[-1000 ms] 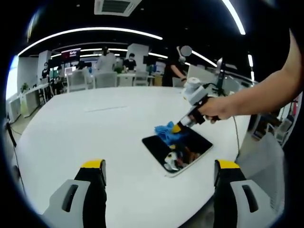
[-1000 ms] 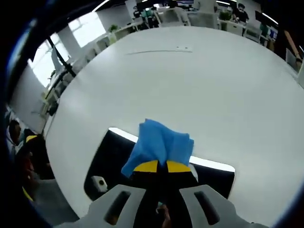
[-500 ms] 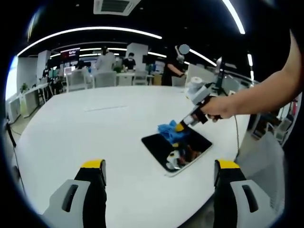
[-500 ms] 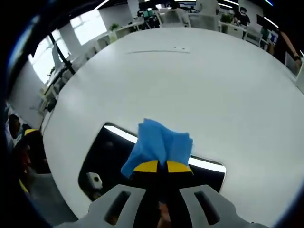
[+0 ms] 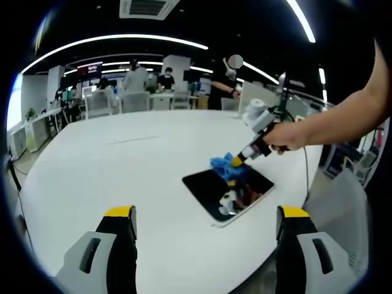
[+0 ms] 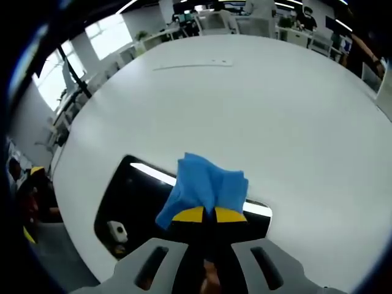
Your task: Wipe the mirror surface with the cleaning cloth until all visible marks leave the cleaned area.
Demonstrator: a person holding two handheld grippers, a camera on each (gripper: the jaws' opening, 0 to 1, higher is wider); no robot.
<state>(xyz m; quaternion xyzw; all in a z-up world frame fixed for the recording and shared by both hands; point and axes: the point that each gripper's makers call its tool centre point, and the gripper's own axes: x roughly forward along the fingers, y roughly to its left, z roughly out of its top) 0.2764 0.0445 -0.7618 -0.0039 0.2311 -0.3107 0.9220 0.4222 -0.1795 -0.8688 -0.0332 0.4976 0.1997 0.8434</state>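
A: Where is the mirror (image 5: 228,195) now?

B: It lies flat on the white round table (image 5: 110,177), near the table edge on the person's side. It is a dark, glossy rectangle with rounded corners, and it reflects the ceiling lights. The blue cleaning cloth (image 6: 206,187) sits on the mirror's far end, partly over the far edge of the mirror.

A: And the grippers?

B: The right gripper (image 6: 204,215) has its yellow-tipped jaws closed tight on the cloth, which bunches out in soft folds in front of them. In the left gripper view the same gripper (image 5: 239,160), held in the person's hand (image 5: 283,137), presses the cloth down on the mirror. The left gripper (image 5: 207,212) hovers over the table on the near side of the mirror, jaws wide apart, holding nothing.

A: What could go wrong from here?

B: I think the mirror may slide. It looks thin and smooth, the table is smooth too, and nothing holds the mirror, so a hard stroke toward the near table edge could push it off. Also the cloth is gripped by only a small pinch, so it could slip out if it drags. And it is soft and folded, so it touches a narrow strip; marks beside that strip may stay. I cannot tell from here which marks remain, because reflections cover the glass.
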